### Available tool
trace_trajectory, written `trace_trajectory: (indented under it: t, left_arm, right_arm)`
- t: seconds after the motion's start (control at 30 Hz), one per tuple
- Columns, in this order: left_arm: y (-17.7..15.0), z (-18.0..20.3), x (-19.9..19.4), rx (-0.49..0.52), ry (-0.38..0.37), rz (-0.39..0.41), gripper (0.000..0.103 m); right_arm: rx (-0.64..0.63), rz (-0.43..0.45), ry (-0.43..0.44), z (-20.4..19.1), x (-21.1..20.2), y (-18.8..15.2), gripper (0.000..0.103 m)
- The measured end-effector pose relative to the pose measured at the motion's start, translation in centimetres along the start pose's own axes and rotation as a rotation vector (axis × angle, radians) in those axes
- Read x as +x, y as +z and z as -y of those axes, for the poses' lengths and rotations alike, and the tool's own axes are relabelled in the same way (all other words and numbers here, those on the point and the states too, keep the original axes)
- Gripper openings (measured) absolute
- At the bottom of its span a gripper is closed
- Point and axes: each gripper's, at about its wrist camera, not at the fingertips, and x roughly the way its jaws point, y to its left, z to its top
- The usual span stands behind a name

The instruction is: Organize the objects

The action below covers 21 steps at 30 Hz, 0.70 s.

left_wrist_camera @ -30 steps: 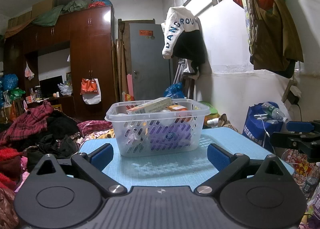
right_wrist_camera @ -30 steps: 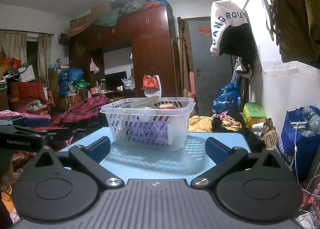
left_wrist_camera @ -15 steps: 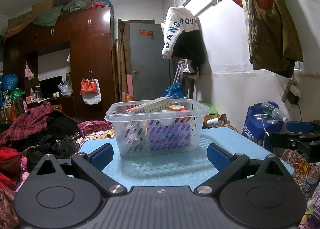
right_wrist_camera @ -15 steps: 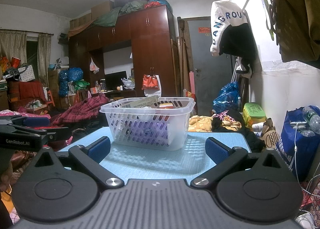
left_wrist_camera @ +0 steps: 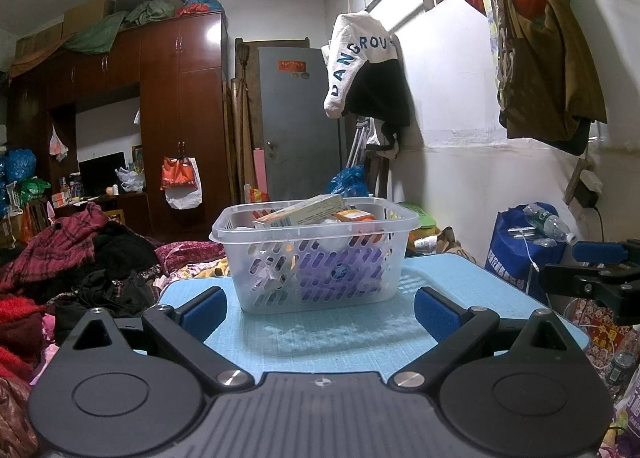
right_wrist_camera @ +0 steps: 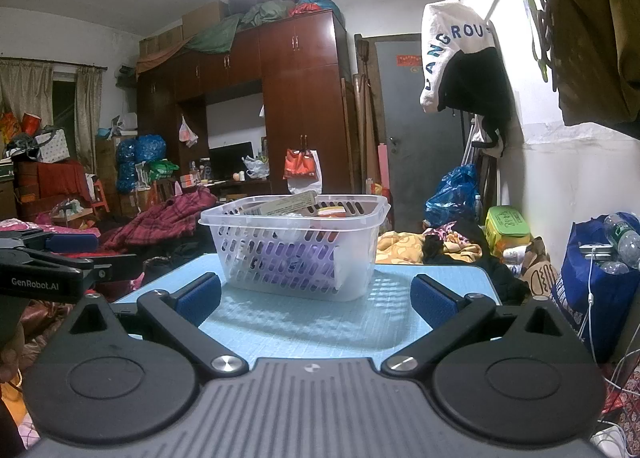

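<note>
A clear perforated plastic basket (left_wrist_camera: 316, 258) stands on a light blue table (left_wrist_camera: 320, 334). It holds a long cardboard box (left_wrist_camera: 300, 210), an orange box (left_wrist_camera: 354, 215) and a purple item (left_wrist_camera: 340, 270). My left gripper (left_wrist_camera: 318, 310) is open and empty, just in front of the basket. The basket also shows in the right wrist view (right_wrist_camera: 296, 246), on the same table (right_wrist_camera: 304, 322). My right gripper (right_wrist_camera: 316, 300) is open and empty, in front of it. The right gripper shows at the right edge of the left view (left_wrist_camera: 600, 270); the left gripper shows at the left edge of the right view (right_wrist_camera: 48, 258).
Piles of clothes (left_wrist_camera: 72, 258) lie left of the table. A blue bag with bottles (left_wrist_camera: 524, 242) stands to its right by the white wall. A dark wardrobe (right_wrist_camera: 296, 106) and a grey door (left_wrist_camera: 298, 126) are at the back.
</note>
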Motion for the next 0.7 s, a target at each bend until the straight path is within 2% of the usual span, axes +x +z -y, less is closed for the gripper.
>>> trace_trajectory:
  t: [0.7]
  left_arm:
    - [-0.01, -0.11, 0.48, -0.013, 0.005, 0.004, 0.101]
  right_arm:
    - [-0.004, -0.003, -0.001, -0.30, -0.01, -0.07, 0.103]
